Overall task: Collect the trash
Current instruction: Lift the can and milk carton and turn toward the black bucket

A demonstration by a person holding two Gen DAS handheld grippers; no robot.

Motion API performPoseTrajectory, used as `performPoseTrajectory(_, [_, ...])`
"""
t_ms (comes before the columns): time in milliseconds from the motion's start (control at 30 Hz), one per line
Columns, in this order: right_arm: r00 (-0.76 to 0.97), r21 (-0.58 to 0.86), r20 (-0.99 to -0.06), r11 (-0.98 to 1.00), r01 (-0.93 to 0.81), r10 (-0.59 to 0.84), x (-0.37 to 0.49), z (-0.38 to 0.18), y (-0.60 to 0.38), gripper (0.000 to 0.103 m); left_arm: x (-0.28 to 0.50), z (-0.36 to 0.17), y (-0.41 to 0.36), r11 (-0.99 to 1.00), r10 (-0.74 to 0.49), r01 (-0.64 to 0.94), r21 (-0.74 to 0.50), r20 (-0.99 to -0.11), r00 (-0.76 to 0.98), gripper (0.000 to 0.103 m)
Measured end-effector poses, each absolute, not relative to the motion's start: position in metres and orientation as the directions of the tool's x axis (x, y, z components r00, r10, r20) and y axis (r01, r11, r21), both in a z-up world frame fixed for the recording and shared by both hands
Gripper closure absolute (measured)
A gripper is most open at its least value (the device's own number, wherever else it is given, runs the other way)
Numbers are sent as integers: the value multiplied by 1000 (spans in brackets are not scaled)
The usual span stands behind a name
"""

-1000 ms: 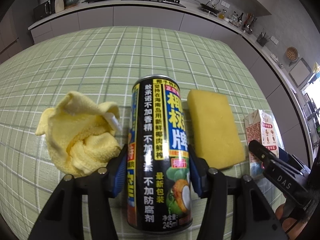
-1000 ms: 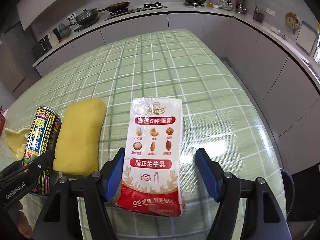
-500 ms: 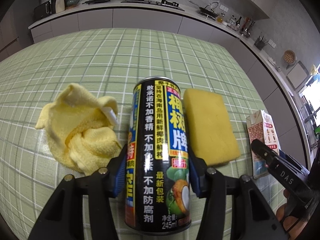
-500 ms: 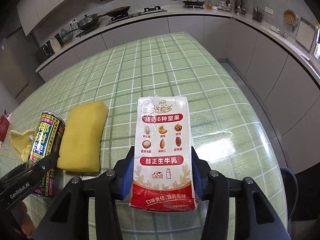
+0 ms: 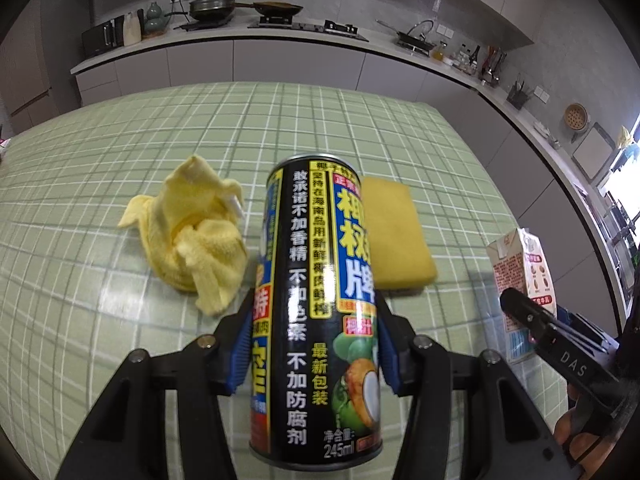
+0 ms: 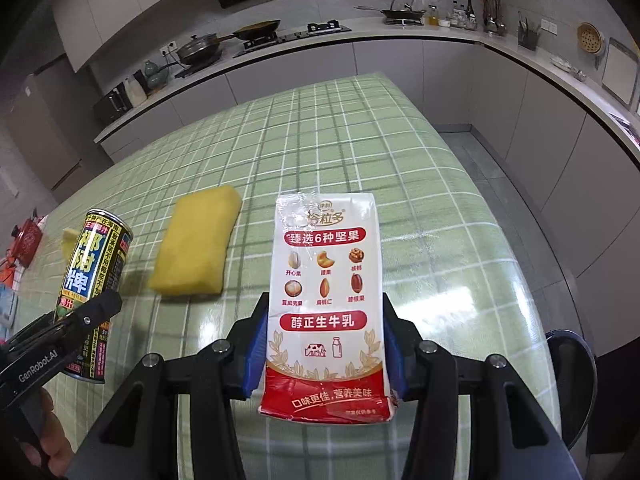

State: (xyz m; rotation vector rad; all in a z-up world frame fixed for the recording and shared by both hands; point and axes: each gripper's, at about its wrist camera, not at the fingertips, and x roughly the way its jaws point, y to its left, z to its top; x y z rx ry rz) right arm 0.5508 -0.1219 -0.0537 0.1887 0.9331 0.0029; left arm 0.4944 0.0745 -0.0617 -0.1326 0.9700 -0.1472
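A tall black drink can (image 5: pixel 316 308) with yellow and blue print stands between the blue pads of my left gripper (image 5: pixel 310 344), which is shut on it and holds it clear of the table. The same can (image 6: pixel 94 292) shows at the left of the right wrist view. My right gripper (image 6: pixel 324 346) is shut on a white and red milk carton (image 6: pixel 326 300), also lifted; that carton (image 5: pixel 522 280) appears at the right edge of the left wrist view.
A crumpled yellow cloth (image 5: pixel 192 240) and a yellow sponge (image 5: pixel 394 232) lie on the green checked tablecloth (image 5: pixel 120 152). The sponge (image 6: pixel 196 248) sits between the two grippers. The table's right edge drops to grey floor (image 6: pixel 480 152). Kitchen counters run behind.
My right gripper closed on the milk carton. Both grippers then rose and drew back with the can and the carton, so cloth and sponge now look smaller and farther.
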Motion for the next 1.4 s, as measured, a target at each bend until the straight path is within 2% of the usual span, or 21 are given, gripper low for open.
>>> performPoseTrajectory(300, [598,201,-785,980,-5,163,490,-50,-141,52,433,-58,46,986,-149,28,-164,-803,577,50])
performPoseTrajectory(567, [631,227,-758,974,16,167,443,-36,-151,52,401,-49,31,982,-187,91,-165,-795,577,50])
performPoseTrajectory(900, [609,244,-779,967,69,153,382,-44,-173,51,368,-57,10,969,-248,146,-201,-791,559,50])
performPoseTrajectory(1200, [654,272,-742,958,94,146,342,-31,-245,51,337,-41,-63,964,-265,184,-193,-765,587,50])
performPoseTrajectory(1400, [662,297,-731,951,88,167,322,-36,-341,52,322,-41,-145,963,-269,167,-211,-757,595,50])
